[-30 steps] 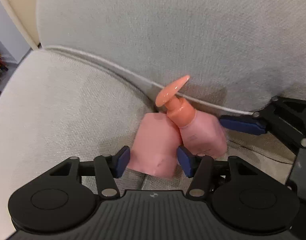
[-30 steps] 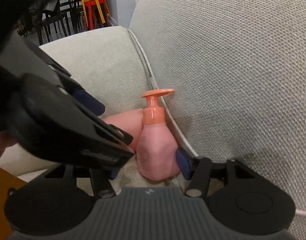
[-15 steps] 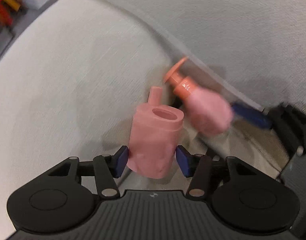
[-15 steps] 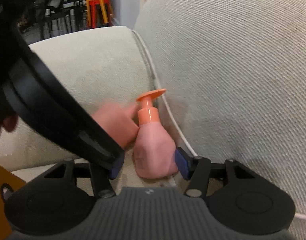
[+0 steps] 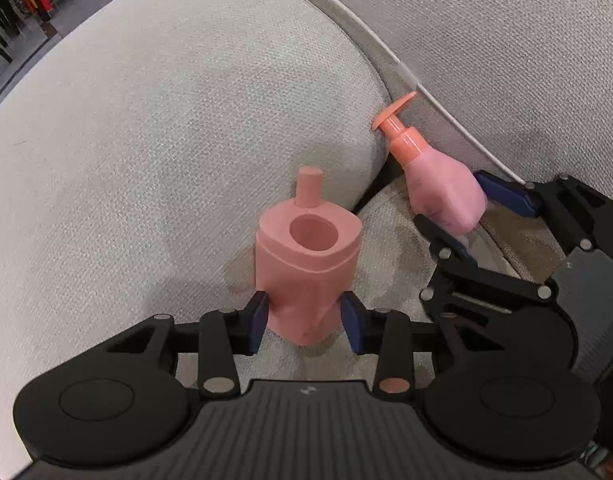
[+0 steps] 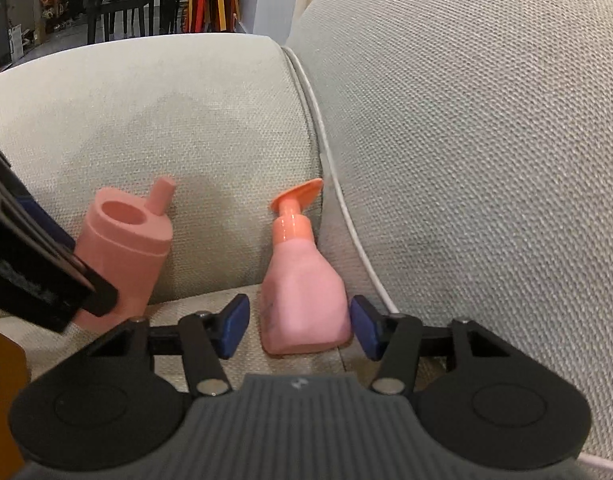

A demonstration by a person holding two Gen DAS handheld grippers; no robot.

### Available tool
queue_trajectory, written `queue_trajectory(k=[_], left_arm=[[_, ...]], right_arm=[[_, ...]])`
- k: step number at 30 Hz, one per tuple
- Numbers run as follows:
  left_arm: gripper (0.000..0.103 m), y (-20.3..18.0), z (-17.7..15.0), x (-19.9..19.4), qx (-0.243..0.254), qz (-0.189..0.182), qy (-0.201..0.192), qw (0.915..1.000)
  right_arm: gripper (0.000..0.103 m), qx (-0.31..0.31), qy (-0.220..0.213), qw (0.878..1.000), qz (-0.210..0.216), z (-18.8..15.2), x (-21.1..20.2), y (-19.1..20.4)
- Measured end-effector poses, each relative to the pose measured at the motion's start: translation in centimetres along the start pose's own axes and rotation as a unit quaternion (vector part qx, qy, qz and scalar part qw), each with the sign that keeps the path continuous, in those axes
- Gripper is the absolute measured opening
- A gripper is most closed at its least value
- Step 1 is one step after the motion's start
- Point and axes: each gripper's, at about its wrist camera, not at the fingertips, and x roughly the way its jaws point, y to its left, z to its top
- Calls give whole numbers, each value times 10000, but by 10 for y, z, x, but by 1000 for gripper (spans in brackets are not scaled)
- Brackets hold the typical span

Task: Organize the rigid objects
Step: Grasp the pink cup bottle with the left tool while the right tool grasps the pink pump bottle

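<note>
Pink holder cup (image 5: 308, 276) with a side spout sits upright on the sofa seat (image 5: 146, 140) in the left wrist view, the left gripper (image 5: 306, 320) closing, pads pinching its lower body. Low grip on soft fabric: it could tip if lifted fast. Right wrist view: right gripper (image 6: 300, 328) straddles the pink pump bottle (image 6: 302, 296) leaning against the back cushion (image 6: 486, 160); jaws closing, left pad visibly clear, so a one-sided nudge may topple it.

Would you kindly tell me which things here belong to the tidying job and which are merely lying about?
Job:
- pink cup, left gripper closing on it
- pump bottle, between the closing right gripper pads

Lying about:
- sofa cushions
- white cable
- stools, far off
</note>
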Motion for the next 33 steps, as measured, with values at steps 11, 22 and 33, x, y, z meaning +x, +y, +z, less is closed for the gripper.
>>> queue_trajectory(k=[11,22,33], left_arm=[[50,-6,-9,7,204,-14,-171,9996],[56,8,-1,6,140,-283,-210,9993],[55,22,-10,10,-79,-358,-213,9991]], right_arm=[[44,618,82,9953,744,2,-4,-19],[44,1393,320,9780,1519,-1,-3,-37],[45,140,-281,9980,543,0,-25,-8]])
